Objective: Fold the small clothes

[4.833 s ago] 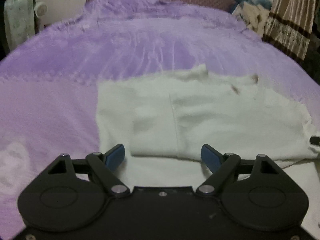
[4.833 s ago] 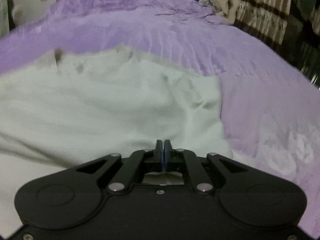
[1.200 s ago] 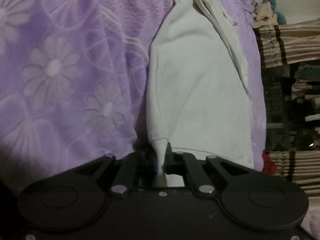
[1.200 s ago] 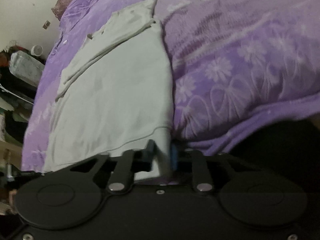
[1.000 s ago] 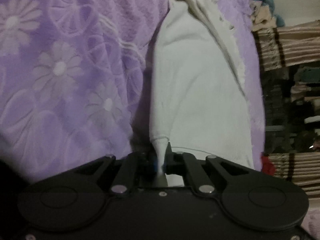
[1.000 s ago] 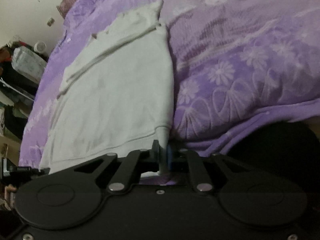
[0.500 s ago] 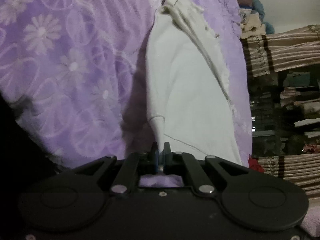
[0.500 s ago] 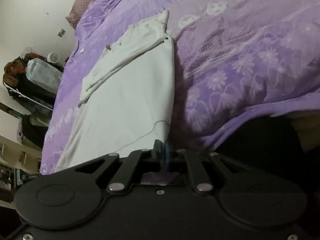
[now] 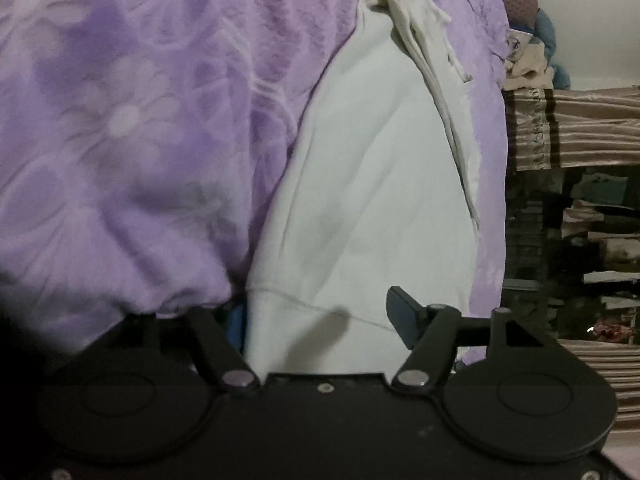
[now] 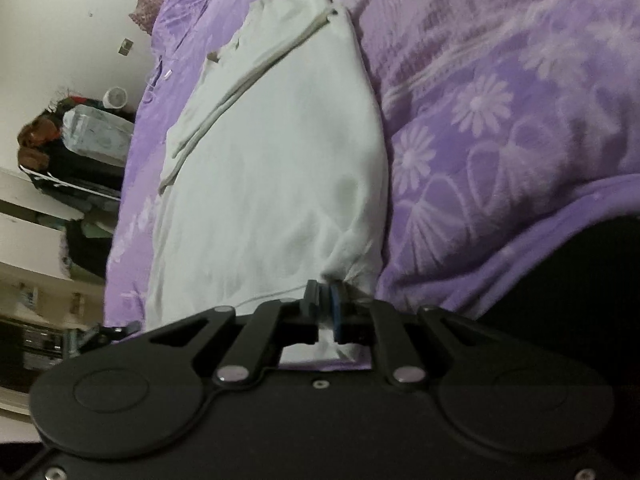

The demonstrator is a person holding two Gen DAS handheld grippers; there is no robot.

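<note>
The white garment (image 9: pixel 376 200) lies lengthwise on the purple blanket (image 9: pixel 120 120), hem nearest. The left gripper (image 9: pixel 320 316) is opening, hem loose between its jaws; the right gripper (image 10: pixel 325 304) pinches its corner. Best release both level, keeping the hem straight.

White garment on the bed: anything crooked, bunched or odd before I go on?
Slightly uneven. The white garment lies folded on the purple blanket, but the right gripper is shut on its near corner, puckering it, while the left gripper is opening with the hem loose between its jaws. Far end: edges rumpled, not squared.
</note>
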